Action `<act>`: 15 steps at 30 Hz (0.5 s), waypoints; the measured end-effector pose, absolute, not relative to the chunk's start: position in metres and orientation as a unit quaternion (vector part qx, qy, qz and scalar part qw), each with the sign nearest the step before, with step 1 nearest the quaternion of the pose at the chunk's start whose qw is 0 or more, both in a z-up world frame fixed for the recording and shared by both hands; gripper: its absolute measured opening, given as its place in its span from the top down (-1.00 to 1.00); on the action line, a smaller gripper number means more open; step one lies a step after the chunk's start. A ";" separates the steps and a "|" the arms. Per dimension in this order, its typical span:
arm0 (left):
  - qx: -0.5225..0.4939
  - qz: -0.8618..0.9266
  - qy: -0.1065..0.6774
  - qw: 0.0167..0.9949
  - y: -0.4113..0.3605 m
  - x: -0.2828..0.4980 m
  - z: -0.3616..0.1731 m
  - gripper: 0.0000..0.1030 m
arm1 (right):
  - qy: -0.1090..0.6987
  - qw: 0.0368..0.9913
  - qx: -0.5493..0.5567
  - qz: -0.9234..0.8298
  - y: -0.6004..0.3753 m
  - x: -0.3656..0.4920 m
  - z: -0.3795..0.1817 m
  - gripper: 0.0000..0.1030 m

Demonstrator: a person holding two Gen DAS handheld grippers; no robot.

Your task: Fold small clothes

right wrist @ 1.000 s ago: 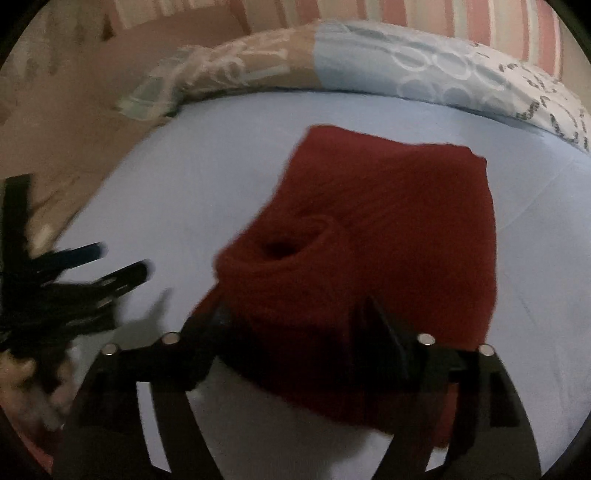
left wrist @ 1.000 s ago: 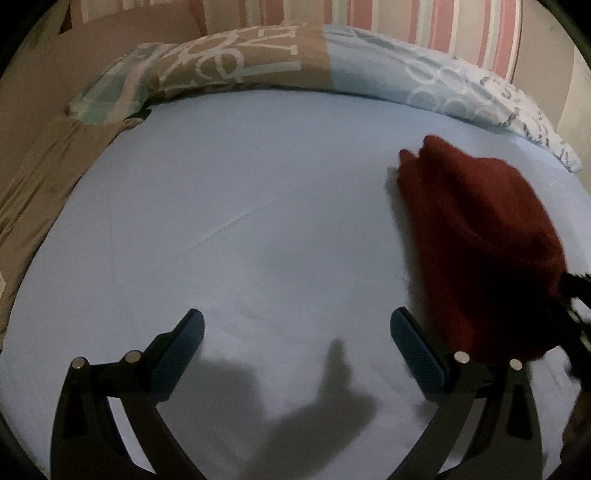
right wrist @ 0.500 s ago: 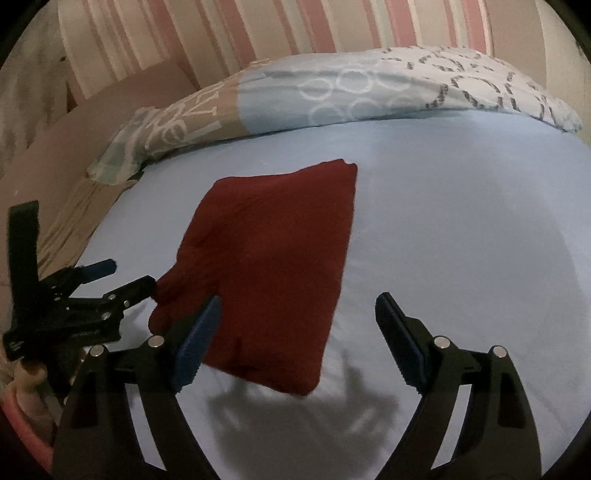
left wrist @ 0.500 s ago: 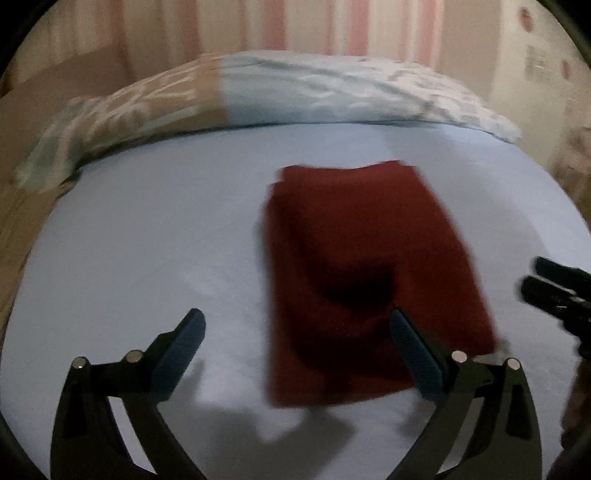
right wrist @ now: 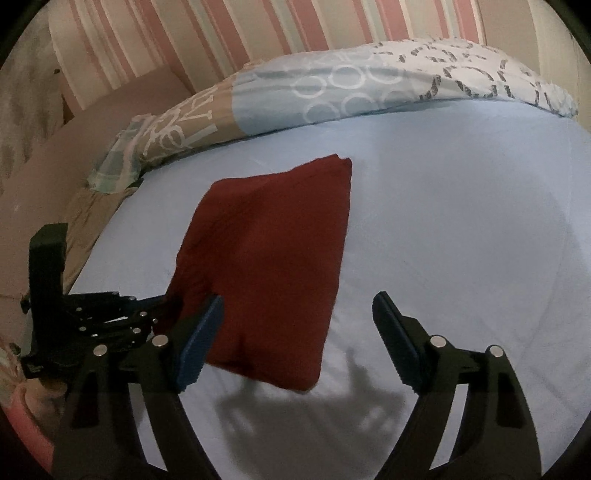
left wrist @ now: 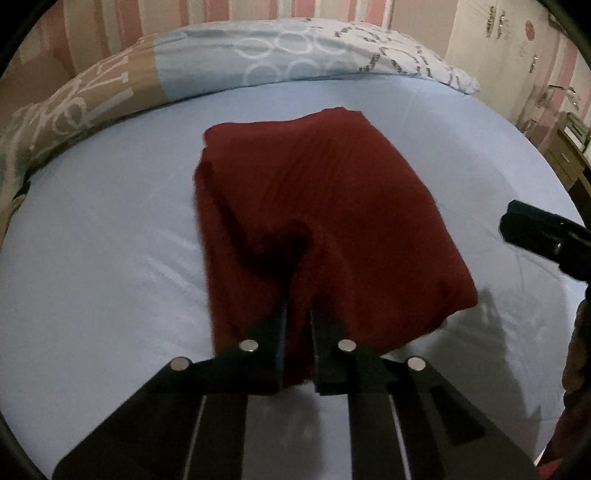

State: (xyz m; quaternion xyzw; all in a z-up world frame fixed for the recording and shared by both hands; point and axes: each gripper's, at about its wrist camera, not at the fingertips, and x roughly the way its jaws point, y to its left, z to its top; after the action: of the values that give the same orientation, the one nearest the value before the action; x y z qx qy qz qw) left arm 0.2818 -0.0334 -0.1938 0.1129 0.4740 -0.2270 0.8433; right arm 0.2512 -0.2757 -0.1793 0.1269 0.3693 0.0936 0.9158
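A dark red folded garment (left wrist: 332,192) lies flat on the light blue bed sheet (left wrist: 92,240). My left gripper (left wrist: 299,310) is at its near edge, and its jaws are closing with a pinch of red cloth pressed between them. The cloth puckers into a dark fold just ahead of the tips. In the right wrist view the garment (right wrist: 273,251) sits left of centre and the left gripper (right wrist: 110,317) bites its left near corner. My right gripper (right wrist: 299,299) hovers wide, its jaws closing slightly. The garment's near right corner shows between them, untouched by the pads.
A rolled duvet (left wrist: 258,62) in blue, tan and white runs along the far side of the bed, below a striped wall (right wrist: 258,33). Brown furniture (left wrist: 565,147) stands off the right edge. Bare sheet (right wrist: 461,221) stretches right of the garment.
The right gripper let go of the bunched garment and drew back to its right. The garment now lies flat. The left gripper swung over it and shut its wide jaws on the near edge.
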 end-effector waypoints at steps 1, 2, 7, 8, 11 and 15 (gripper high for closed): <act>0.108 -0.225 0.479 0.842 -0.029 0.281 -0.194 0.80 | 0.368 0.916 0.125 0.095 -0.275 0.251 -0.178 -0.62; 0.103 -0.220 0.484 0.841 -0.024 0.279 -0.196 0.80 | 0.367 0.917 0.124 0.096 -0.274 0.250 -0.177 -0.62; 0.079 -0.202 0.502 0.837 -0.001 0.270 -0.219 0.80 | 0.371 0.917 0.110 0.098 -0.265 0.246 -0.184 -0.62; 0.078 -0.199 0.501 0.838 -0.001 0.269 -0.221 0.80 | 0.374 0.916 0.108 0.097 -0.263 0.246 -0.186 -0.61; 0.087 -0.191 0.497 0.842 -0.006 0.265 -0.217 0.79 | 0.385 0.913 0.099 0.091 -0.260 0.244 -0.194 -0.56; 0.100 -0.153 0.477 0.860 -0.011 0.259 -0.198 -0.32 | 0.377 0.918 0.081 0.090 -0.259 0.238 -0.192 -0.56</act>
State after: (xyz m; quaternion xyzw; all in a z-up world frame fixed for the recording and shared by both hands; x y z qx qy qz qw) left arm 0.2593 -0.0107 -0.1983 0.1005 0.4765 -0.1532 0.8599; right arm 0.2380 -0.2587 -0.1918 0.0807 0.3772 0.0901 0.9182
